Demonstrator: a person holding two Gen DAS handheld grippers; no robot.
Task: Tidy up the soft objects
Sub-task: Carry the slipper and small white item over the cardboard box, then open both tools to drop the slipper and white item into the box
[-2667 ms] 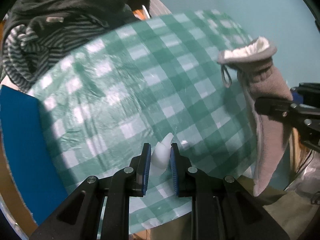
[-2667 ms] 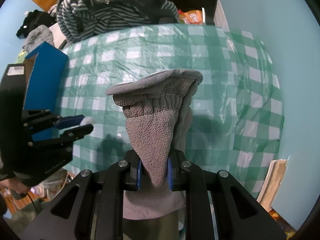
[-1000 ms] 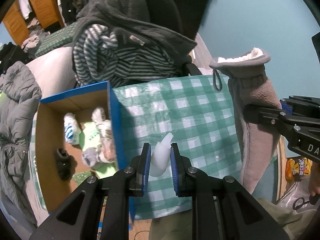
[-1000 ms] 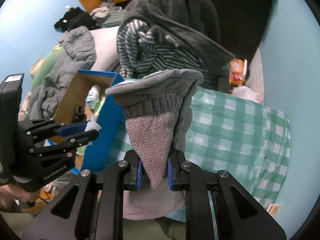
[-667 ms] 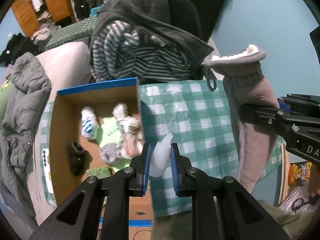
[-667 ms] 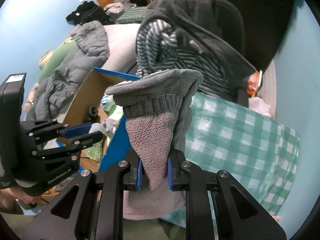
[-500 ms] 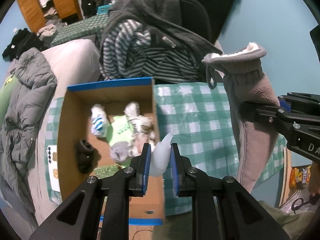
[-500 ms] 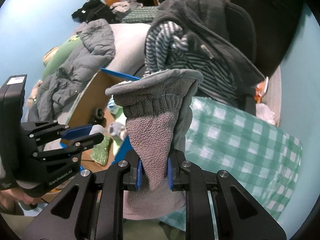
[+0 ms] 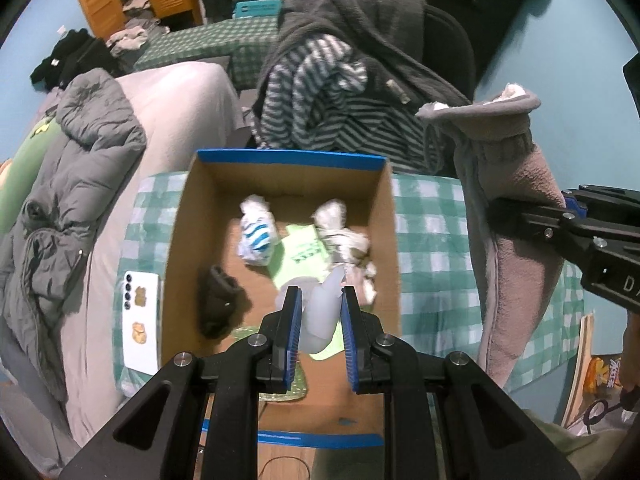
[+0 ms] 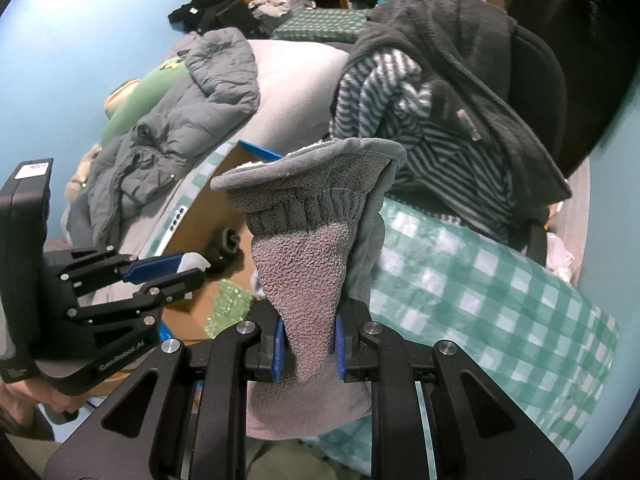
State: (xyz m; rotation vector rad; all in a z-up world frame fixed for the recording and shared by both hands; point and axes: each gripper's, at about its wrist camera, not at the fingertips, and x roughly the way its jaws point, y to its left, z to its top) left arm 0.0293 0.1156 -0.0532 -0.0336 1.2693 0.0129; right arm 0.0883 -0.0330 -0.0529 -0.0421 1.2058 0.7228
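My left gripper (image 9: 319,312) is shut on a small white soft piece (image 9: 322,312) and hangs over an open cardboard box (image 9: 180,216) with a blue rim. In the box lie rolled socks (image 9: 258,232), a green cloth (image 9: 304,256) and a black item (image 9: 218,300). My right gripper (image 10: 307,336) is shut on a grey fleece glove (image 10: 308,248), held upright. In the left wrist view the glove (image 9: 512,216) hangs to the right of the box. The left gripper also shows in the right wrist view (image 10: 180,270).
The box stands on a green checked tablecloth (image 9: 432,240). A chair piled with striped and dark clothes (image 9: 340,92) is behind. A grey jacket (image 9: 64,184) lies on the bed at left, a white phone (image 9: 140,320) beside the box. A blue wall is at right.
Both grippers have swung left, from over the checked cloth to the box. The left gripper now hangs above the box's inside. Both grips are unchanged.
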